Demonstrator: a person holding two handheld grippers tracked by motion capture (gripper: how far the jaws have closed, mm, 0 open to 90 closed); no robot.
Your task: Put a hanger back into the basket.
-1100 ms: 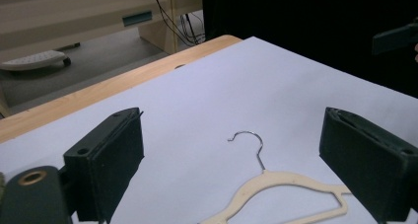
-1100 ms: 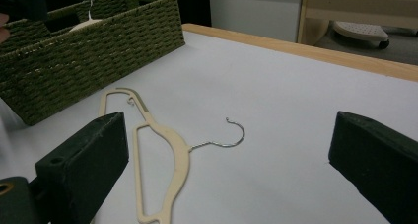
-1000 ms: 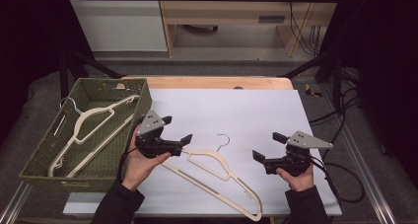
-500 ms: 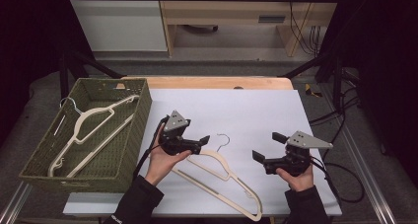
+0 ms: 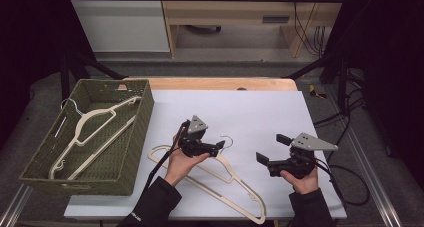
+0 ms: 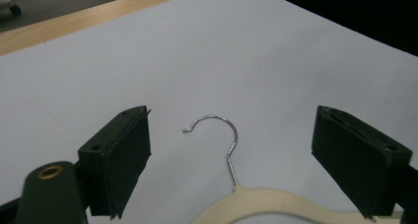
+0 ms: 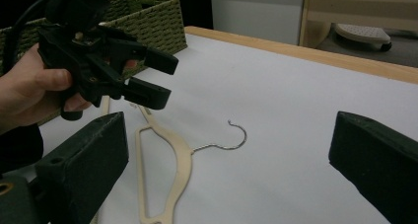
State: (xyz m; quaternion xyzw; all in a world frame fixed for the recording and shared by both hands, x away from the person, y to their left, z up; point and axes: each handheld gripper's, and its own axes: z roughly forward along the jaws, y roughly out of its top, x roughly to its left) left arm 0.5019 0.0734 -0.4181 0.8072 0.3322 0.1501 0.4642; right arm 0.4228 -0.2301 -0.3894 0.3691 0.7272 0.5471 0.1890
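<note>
Left gripper [image 5: 218, 146] way nearer the cream hanger [image 5: 220, 177] lying flat on the white table sheet [image 5: 250, 112]: wire hook [image 6: 217, 135] dead centre between wide-apart jaws, just been narrowing, nothing pinched. Long axis running back under them. Right gripper [image 5: 270, 148] well off, jaws gaping, empty.

Bare white sheet [image 5: 250, 112] beyond hanger [image 5: 220, 177], wicker basket [image 5: 135, 137] walling left

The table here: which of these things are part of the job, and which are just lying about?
In the job:
- cream hanger on the white sheet
- left gripper, open, above its neck
- green woven basket with hangers

Lying about:
- right gripper, open, idle
- floor cables
</note>
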